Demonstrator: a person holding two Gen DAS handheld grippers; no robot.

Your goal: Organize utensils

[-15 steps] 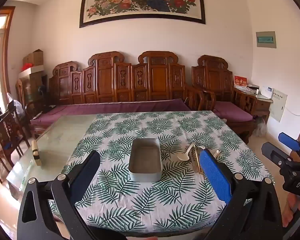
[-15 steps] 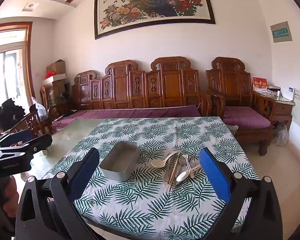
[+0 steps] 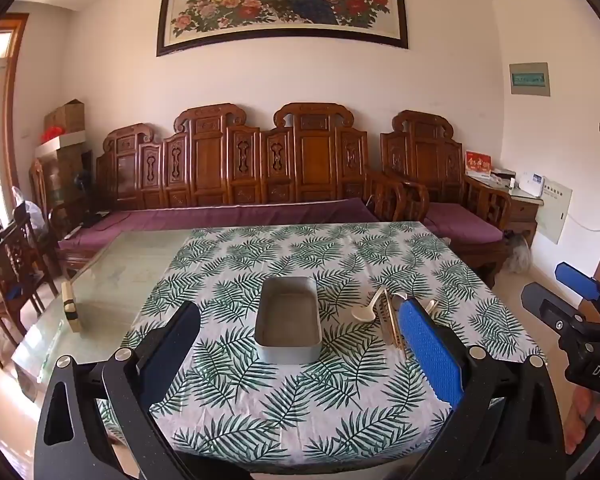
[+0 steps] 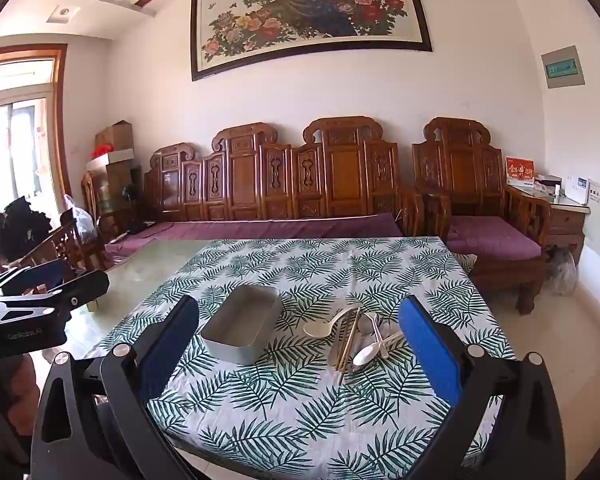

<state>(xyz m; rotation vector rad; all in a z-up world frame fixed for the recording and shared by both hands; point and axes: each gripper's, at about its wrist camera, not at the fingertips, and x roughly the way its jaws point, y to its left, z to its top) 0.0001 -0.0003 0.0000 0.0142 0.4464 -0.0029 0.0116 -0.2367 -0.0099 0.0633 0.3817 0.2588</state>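
Right wrist view: right gripper point(image 4: 300, 344) spread wide, holding nothing. Left gripper point(image 3: 300, 344) likewise wide and empty. Metal tin point(image 4: 242, 329) on leaf-print tablecloth point(image 4: 300, 412); just to its right a heap of spoons point(image 4: 366, 354) and chopsticks point(image 4: 349, 338), none inside.

A grey rectangular metal tray point(image 4: 242, 328), empty and open-topped, is set on the leaf-patterned cloth near the table's middle; to its right, apart from it, a loose heap of utensils point(image 4: 356, 338) is seen: pale white spoons point(image 4: 320, 327) lying flat, crossed over a bundle of chopsticks point(image 4: 348, 340) pointing near to far.
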